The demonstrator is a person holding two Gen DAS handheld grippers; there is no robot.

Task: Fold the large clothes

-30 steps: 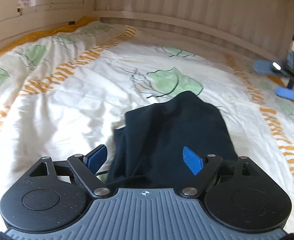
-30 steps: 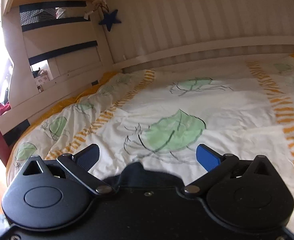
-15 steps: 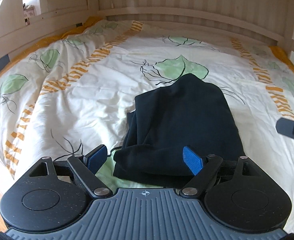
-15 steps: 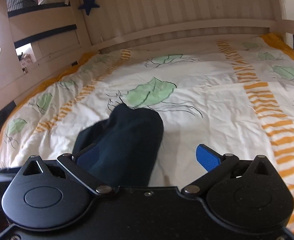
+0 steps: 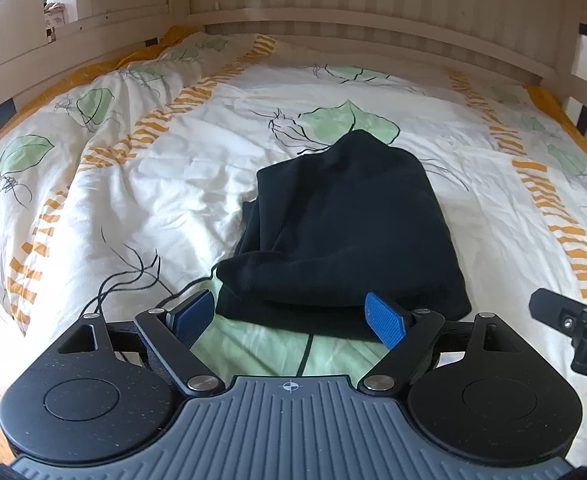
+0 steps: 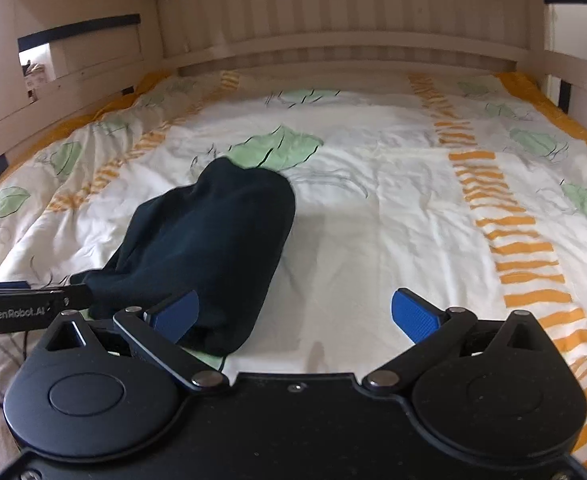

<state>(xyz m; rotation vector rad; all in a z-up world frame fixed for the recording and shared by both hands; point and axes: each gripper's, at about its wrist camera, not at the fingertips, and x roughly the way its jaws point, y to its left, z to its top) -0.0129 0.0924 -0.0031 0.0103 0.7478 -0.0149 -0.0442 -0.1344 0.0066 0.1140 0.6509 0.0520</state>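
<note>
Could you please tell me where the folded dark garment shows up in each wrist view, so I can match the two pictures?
Left wrist view: the dark garment lies centre frame, straight ahead on the duvet.
Right wrist view: the dark garment lies left of centre, with its near end behind the left finger.
Shared landmark: the green leaf print at the garment's far end.

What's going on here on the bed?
A person is working with two handheld tongs over a bed. A dark garment lies folded into a compact bundle on the leaf-print duvet. The left tongs and right tongs are both open and hold nothing, hovering at the bundle's near end.
</note>
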